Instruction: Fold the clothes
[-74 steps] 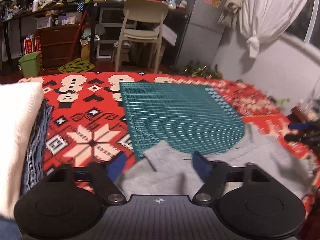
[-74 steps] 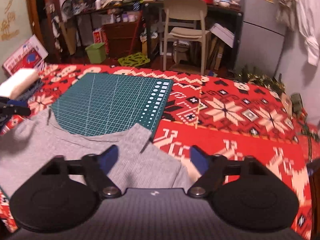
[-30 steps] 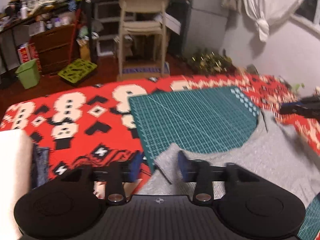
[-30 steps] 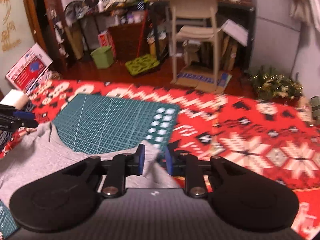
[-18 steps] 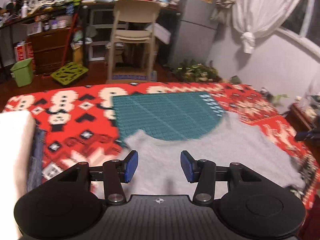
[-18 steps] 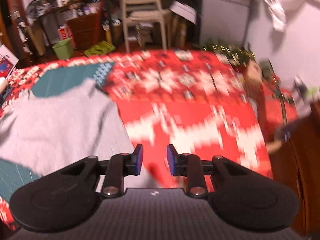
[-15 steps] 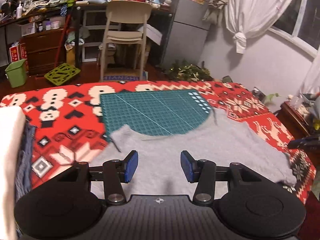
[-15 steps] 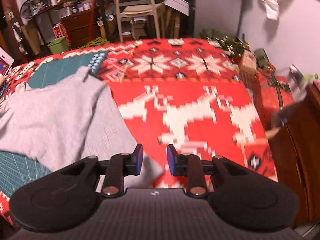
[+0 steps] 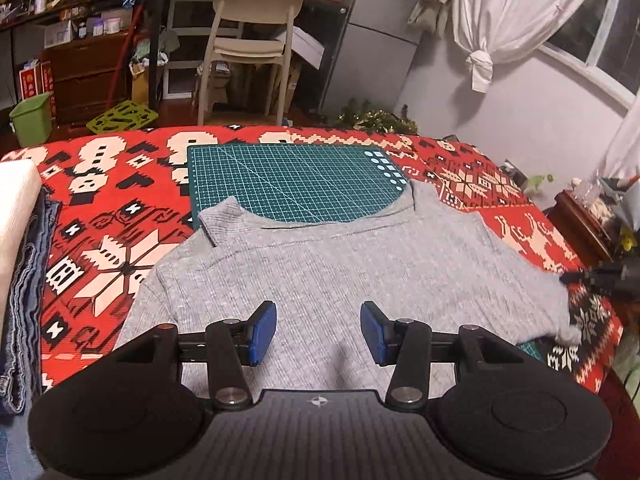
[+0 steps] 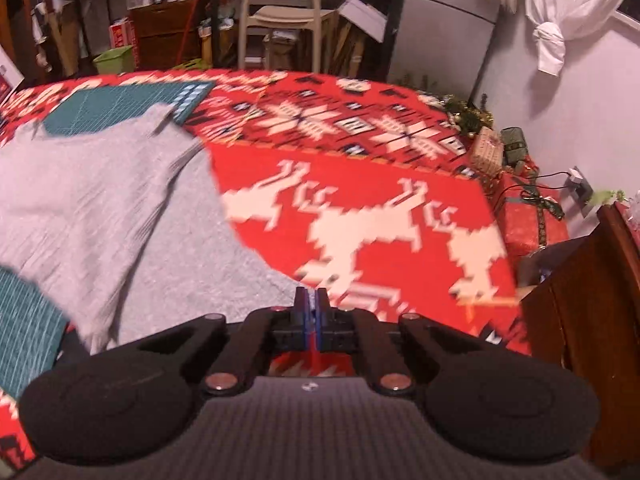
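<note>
On the red patterned blanket point(image 9: 120, 208), the grey ribbed knit sweater point(image 9: 340, 264) lies spread ahead of the left tongs point(image 9: 318, 330), parted; the right tongs point(image 10: 311, 304), pressed together, sit beyond its right edge

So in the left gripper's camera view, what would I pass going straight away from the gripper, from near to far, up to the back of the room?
left gripper → grey sweater → green cutting mat → red patterned blanket → beige chair
</note>
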Demonstrator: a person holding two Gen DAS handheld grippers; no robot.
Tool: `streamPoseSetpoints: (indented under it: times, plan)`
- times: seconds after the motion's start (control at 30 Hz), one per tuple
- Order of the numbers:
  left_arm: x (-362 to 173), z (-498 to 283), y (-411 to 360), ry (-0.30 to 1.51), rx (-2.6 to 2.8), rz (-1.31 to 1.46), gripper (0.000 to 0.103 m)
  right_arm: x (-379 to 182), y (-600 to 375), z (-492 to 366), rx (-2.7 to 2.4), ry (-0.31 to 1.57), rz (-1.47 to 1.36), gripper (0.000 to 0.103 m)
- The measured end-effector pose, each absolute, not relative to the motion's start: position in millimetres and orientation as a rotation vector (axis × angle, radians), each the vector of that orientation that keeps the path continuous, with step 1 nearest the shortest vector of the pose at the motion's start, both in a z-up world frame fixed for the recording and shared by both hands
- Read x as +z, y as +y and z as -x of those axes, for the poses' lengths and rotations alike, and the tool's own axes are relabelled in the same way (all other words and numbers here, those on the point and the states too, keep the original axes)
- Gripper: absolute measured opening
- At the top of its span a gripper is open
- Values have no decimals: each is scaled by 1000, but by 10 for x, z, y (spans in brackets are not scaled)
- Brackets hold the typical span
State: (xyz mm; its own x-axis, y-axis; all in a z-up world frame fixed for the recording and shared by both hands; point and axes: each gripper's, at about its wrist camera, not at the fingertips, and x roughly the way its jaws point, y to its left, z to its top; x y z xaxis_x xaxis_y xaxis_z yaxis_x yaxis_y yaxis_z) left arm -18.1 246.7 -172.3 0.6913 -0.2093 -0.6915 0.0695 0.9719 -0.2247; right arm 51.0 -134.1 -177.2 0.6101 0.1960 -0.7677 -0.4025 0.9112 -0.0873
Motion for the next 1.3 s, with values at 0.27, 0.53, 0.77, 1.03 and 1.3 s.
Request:
streamPoseSetpoints:
  times: [0.27,0.53,0.77,1.03,1.3]
  plan:
    - [-1761,262,2406,816,-163,153,46,-1799,-1411,-949,334,872,255,2]
    - [-1783,316,2353,829,-184,140,46,-1827,-1440,-1006,302,903,229,5]
    - [-1822,351,2305,829,-208,155,46,-1632,-1591,-545,301,862,86,20]
    - [-1857,432,2234,832,-249,185,46,-1712,-1405,30,405,894,-55,29]
    - [-1849,505,2245,820,-248,201,46,-1840,-1332,104,399,943,-75,2]
